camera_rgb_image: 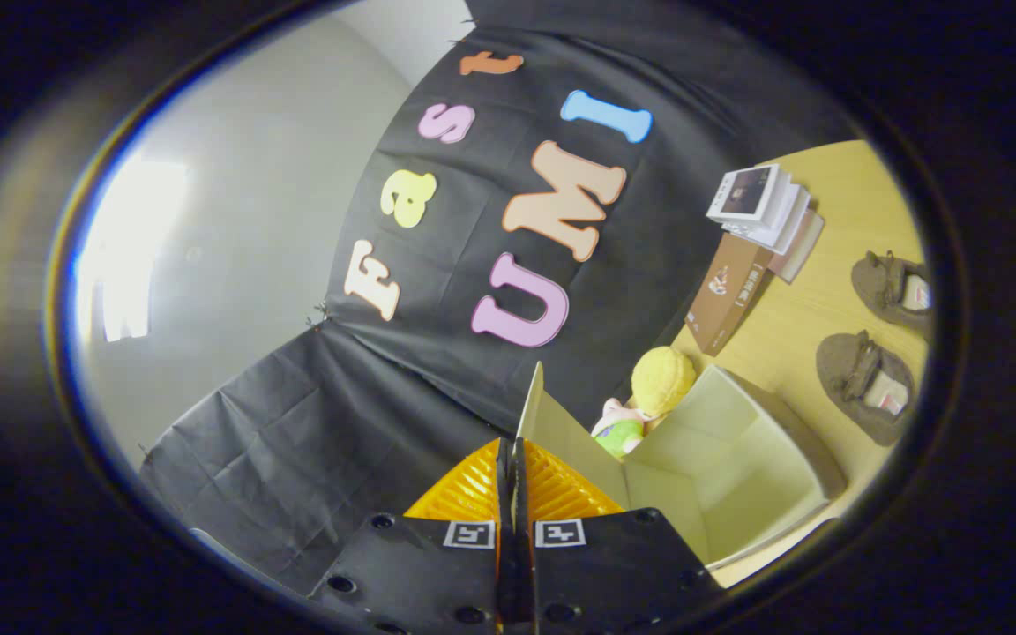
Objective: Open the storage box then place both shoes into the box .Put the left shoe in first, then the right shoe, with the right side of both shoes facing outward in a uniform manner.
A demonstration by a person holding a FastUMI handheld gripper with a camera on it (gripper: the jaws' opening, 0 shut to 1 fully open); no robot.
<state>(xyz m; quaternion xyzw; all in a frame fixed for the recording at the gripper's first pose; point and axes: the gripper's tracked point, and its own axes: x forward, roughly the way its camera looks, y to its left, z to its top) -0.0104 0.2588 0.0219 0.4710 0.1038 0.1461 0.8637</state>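
Hand-held gripper pinches my pale cardboard storage box's thin, bendy lid flap near its edge, while two soft brown shoes wait far right on the tabletop.

Gripper rolled sideways, fingers pressed together, pinching a thin flap edge
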